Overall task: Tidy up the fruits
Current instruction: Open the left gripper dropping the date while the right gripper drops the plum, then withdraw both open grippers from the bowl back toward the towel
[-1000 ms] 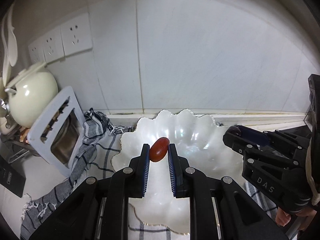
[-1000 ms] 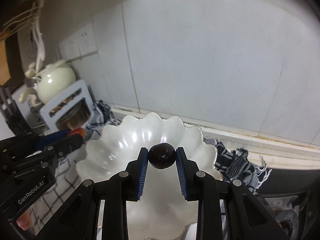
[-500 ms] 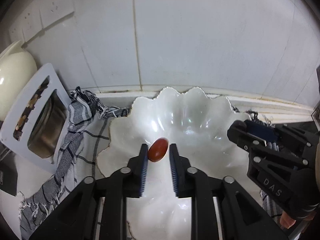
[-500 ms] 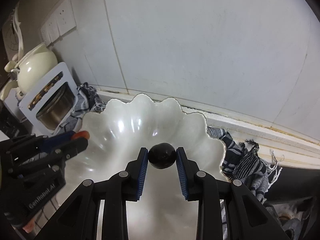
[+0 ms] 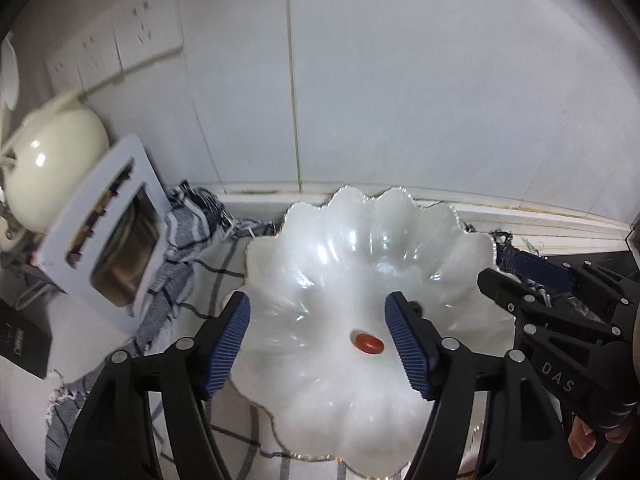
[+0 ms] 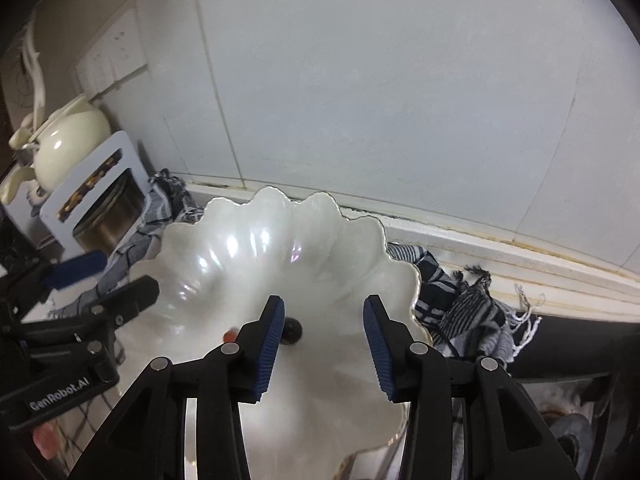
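Red, oblong small fruit, likely a grape tomato [image 5: 367, 343], lies loose on the floor of the pearly scalloped bowl [image 5: 400, 216], long axis roughly level, at about 4 o'clock from the bowl's centre. No pad touches it. It sits low in the dish where the fluted walls slope inward, so I judge it will stay put and not roll out.

Dark round fruit [image 6: 292, 330], possibly a cherry or grape, rests on the bowl floor too, just beside the tomato at its 1 o'clock in the left wrist view; there only a sliver shows behind a pad. In the right wrist view it is half hidden behind the left-hand pad; contact with that pad cannot be told.

Left claw [image 5: 318, 330]: jaws spread wide and opening, tomato below and between them, free. Right claw [image 6: 324, 334]: jaws spread and opening, nothing pinched. Both tilt down into the bowl from 6 o'clock, side by side, presumably so each fruit drops a short way onto the glaze.

Outward: bowl stands on a checked cloth [image 5: 188, 236] over the worktop, close to the tiled wall [image 5: 400, 80]. At 9 to 10 o'clock, a white holder with a metal canister [image 5: 120, 256], a cream teapot [image 5: 52, 168] behind it, wall sockets [image 5: 116, 48] above.

Judgement: both fruits delivered; claws free to withdraw.
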